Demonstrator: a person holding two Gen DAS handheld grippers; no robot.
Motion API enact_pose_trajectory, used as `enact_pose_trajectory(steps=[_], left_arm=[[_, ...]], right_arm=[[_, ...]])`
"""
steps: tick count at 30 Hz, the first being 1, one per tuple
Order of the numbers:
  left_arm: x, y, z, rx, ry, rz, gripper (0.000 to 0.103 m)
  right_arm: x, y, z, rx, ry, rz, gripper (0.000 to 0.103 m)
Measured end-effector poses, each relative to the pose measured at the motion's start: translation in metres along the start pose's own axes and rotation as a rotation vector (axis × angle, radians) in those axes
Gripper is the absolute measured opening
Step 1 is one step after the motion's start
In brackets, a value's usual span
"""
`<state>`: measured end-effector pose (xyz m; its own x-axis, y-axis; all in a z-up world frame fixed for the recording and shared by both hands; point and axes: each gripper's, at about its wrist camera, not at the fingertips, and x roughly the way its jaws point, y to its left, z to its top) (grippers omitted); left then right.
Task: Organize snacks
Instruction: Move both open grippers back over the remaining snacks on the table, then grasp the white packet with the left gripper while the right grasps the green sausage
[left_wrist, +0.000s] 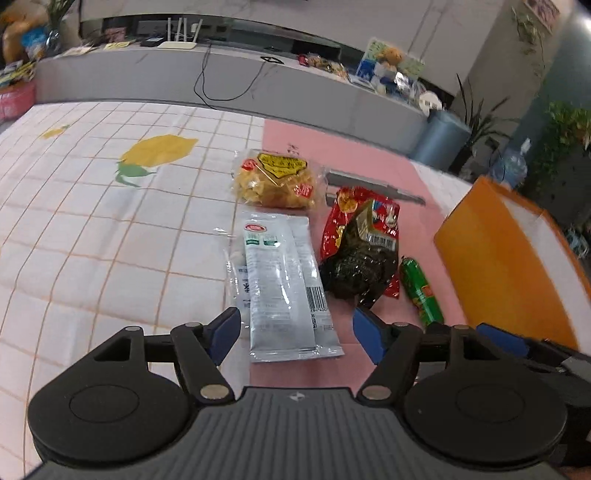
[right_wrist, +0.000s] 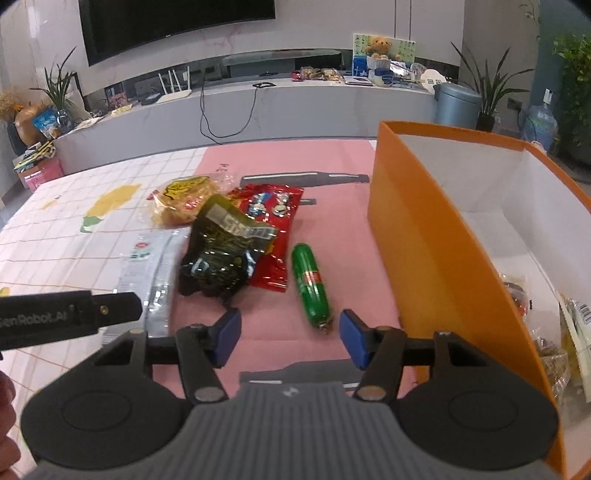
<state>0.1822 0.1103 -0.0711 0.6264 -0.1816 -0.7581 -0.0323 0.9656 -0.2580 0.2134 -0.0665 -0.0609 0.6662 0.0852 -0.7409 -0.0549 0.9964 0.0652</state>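
Note:
Snacks lie on the table: a silver-white pack (left_wrist: 284, 284) (right_wrist: 147, 273), a yellow chip bag (left_wrist: 275, 179) (right_wrist: 183, 201), a dark green pack (left_wrist: 360, 262) (right_wrist: 221, 254) lying on a red bag (left_wrist: 345, 214) (right_wrist: 273, 229), and a green sausage (left_wrist: 421, 291) (right_wrist: 310, 284). An orange box (left_wrist: 506, 266) (right_wrist: 436, 236) stands at the right, with several snacks inside (right_wrist: 554, 332). My left gripper (left_wrist: 293, 338) is open, its fingers on either side of the silver pack's near end. My right gripper (right_wrist: 290, 336) is open, just short of the sausage's near end.
The table has a checked lemon cloth (left_wrist: 92, 221) and a pink mat (right_wrist: 325, 206). The left gripper's body (right_wrist: 66, 321) shows at the left of the right wrist view. Behind are a grey counter (right_wrist: 295, 107), a bin (right_wrist: 458, 105) and plants.

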Motion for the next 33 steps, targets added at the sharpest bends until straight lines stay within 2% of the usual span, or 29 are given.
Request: enact_pose_trajectory(steps=[3,6,9,12,13,15,17,21,24,27,33], left_arm=[[0.017,-0.003,0.000,0.013,0.020,0.040,0.082],[0.023,-0.010,-0.003,0.066,-0.035,0.093,0.084],[0.030,-0.014,-0.004,0.091,-0.051,0.137,0.088],[0.040,-0.014,-0.005,0.095,-0.013,0.171,0.088],[0.043,-0.013,-0.006,0.094,0.005,0.177,0.086],[0.043,-0.015,-0.010,0.139,-0.008,0.194,0.080],[0.040,-0.016,-0.012,0.148,-0.009,0.187,0.075],[0.034,-0.007,-0.012,0.094,0.002,0.149,0.073],[0.028,0.000,-0.010,0.065,0.008,0.131,0.072],[0.026,0.003,-0.011,0.080,0.013,0.132,0.072],[0.024,0.006,-0.012,0.097,0.029,0.127,0.075]], right_arm=[[0.006,-0.006,-0.001,0.014,0.020,0.014,0.058],[0.012,-0.009,-0.003,0.008,0.034,0.019,0.058],[0.015,-0.012,-0.003,0.009,0.036,0.022,0.059],[0.017,-0.015,-0.005,0.015,0.040,0.023,0.060],[0.018,-0.015,-0.005,0.016,0.041,0.021,0.060],[0.019,-0.015,-0.007,0.016,0.035,0.018,0.060],[0.019,-0.016,-0.007,0.024,0.029,0.042,0.060],[0.020,-0.014,-0.009,0.032,-0.032,0.083,0.060],[0.025,-0.006,-0.008,-0.029,-0.089,0.048,0.060],[0.034,0.001,-0.005,-0.080,-0.102,0.036,0.060],[0.062,0.010,-0.005,-0.158,-0.066,-0.073,0.060]])
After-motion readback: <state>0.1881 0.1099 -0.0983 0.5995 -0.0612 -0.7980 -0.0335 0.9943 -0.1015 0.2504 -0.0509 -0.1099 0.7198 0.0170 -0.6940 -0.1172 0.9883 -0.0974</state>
